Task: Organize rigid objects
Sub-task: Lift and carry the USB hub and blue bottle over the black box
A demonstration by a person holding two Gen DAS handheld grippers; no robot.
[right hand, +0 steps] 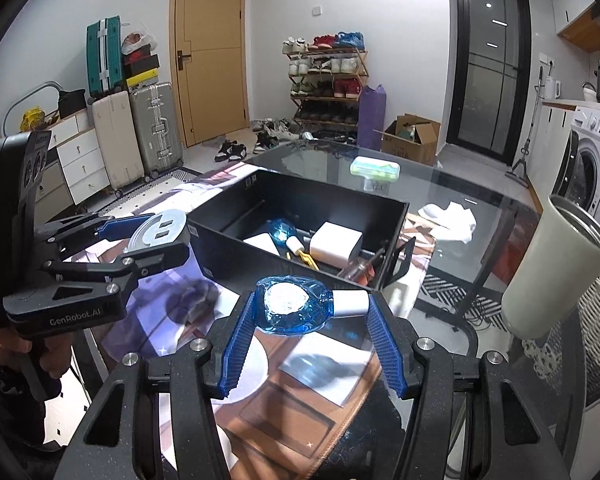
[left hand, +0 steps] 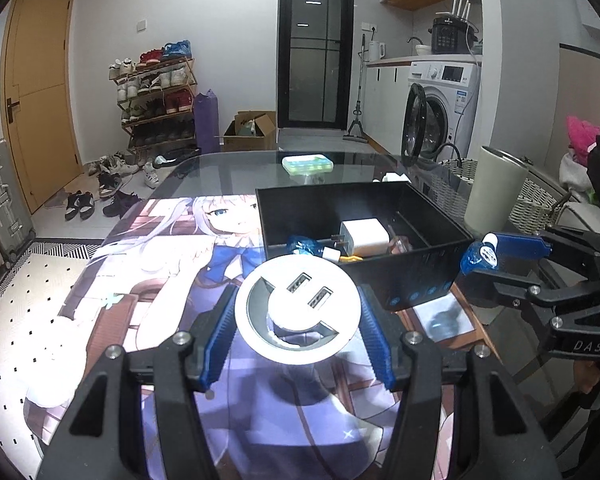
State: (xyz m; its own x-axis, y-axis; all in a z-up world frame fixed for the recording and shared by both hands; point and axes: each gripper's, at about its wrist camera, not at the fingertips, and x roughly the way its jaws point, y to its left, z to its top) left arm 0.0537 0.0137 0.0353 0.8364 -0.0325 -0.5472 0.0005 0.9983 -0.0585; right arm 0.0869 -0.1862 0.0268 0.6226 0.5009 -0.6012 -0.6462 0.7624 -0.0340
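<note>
Covering most of the glass table (right hand: 452,184) is an anime print mat (left hand: 148,264), with a black divided box (left hand: 416,276) sitting on its far right part. Tall cream tumbler (right hand: 556,264) stands right of the box. Left gripper (left hand: 298,322) pinches a round white USB hub (left hand: 296,312) between its blue pads, held above the mat just short of the box. Right gripper (right hand: 311,314) clamps a blue bottle with a white cap (right hand: 296,310) sideways, near the box's front corner. Inside the box: white charger (left hand: 364,236), a second blue bottle (right hand: 282,232). Green pill case (left hand: 308,163) sits on the glass beyond.
</note>
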